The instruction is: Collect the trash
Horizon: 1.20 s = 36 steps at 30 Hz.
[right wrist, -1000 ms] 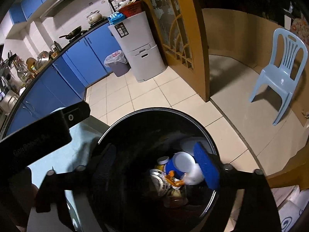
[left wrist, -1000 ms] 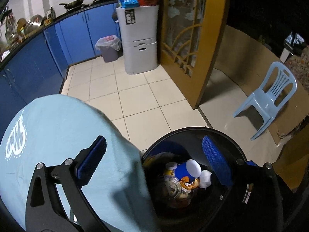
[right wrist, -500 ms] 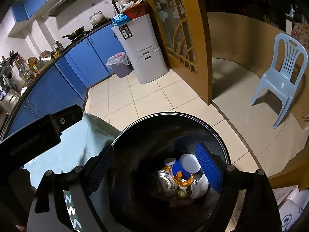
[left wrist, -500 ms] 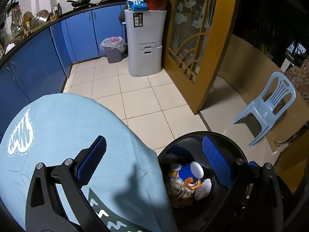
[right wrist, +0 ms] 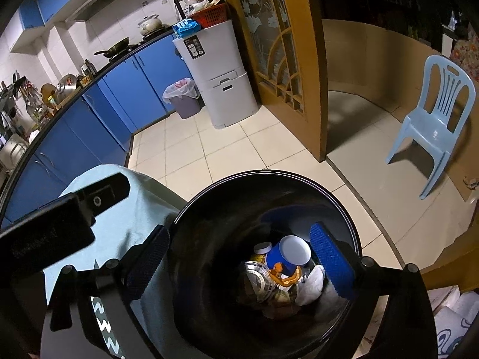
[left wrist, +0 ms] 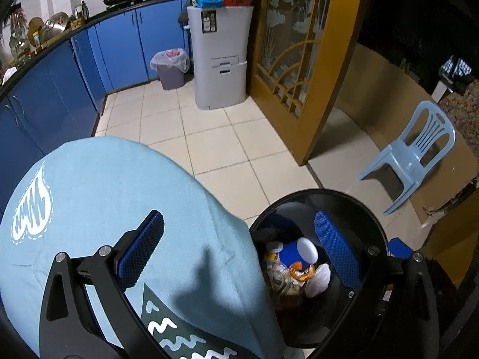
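Left wrist view looks down past the left gripper [left wrist: 239, 254], whose jaws stand wide apart with nothing between them. One blue pad [left wrist: 140, 251] hangs over a light blue cloth [left wrist: 119, 197] with white wave prints that covers the surface below; the other pad sits over the mouth of a black round bin [left wrist: 374, 227]. The cloth's edge drapes against the bin's near rim. Neither pad can be seen touching anything.

Inside the bin lies the trash [left wrist: 296, 266]: a blue cup with a white lid, a small white-capped container, crumpled white paper, a bit of orange wrapper and some shiny foil, all heaped at the bottom.

Right wrist view shows the right gripper [right wrist: 239, 260] likewise spread wide and empty. Its dark left pad [right wrist: 146, 266] hangs at the bin's [right wrist: 209, 209] rim where the cloth [right wrist: 125, 227] meets it, and its blue pad sits over the far inside of the bin, above the trash [right wrist: 284, 266]. The left gripper's black body crosses the left of this view, above the cloth.

Beyond the bin are cream floor tiles [right wrist: 221, 146], blue cabinets [right wrist: 140, 89], a grey stacked bin unit [right wrist: 221, 83], a small lined wastebasket [right wrist: 184, 98], a yellow wooden door [right wrist: 287, 59] and a pale blue plastic chair [right wrist: 434, 122].
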Each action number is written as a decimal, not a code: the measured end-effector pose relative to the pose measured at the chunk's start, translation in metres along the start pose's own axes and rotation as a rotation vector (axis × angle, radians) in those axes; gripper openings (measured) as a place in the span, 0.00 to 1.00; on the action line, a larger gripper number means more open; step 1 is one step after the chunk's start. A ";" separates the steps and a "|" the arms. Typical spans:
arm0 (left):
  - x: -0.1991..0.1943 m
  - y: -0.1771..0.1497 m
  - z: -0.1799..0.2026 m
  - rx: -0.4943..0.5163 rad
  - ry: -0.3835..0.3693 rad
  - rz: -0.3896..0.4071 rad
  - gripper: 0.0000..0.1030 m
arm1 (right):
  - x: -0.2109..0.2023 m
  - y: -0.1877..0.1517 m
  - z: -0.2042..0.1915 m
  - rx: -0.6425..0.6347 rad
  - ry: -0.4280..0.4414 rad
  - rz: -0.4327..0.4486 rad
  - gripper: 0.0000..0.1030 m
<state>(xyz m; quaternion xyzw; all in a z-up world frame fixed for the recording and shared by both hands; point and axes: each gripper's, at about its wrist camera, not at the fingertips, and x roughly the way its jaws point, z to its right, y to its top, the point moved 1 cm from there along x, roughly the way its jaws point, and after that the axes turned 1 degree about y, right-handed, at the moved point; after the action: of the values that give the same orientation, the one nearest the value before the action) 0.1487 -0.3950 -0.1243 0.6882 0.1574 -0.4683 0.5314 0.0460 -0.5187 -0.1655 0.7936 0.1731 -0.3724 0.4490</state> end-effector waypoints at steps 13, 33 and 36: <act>0.000 -0.008 0.010 0.063 0.069 -0.028 0.97 | 0.002 -0.003 0.002 -0.002 -0.006 -0.005 0.90; 0.001 -0.012 0.021 0.080 0.002 -0.049 0.97 | 0.003 -0.010 0.007 -0.003 -0.008 -0.005 0.90; 0.003 -0.013 0.021 0.078 -0.003 -0.054 0.97 | 0.003 -0.009 0.007 -0.004 -0.009 -0.005 0.90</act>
<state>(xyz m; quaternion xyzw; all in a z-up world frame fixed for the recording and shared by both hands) 0.1310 -0.4088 -0.1338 0.7031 0.1567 -0.4895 0.4915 0.0390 -0.5195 -0.1750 0.7905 0.1738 -0.3769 0.4504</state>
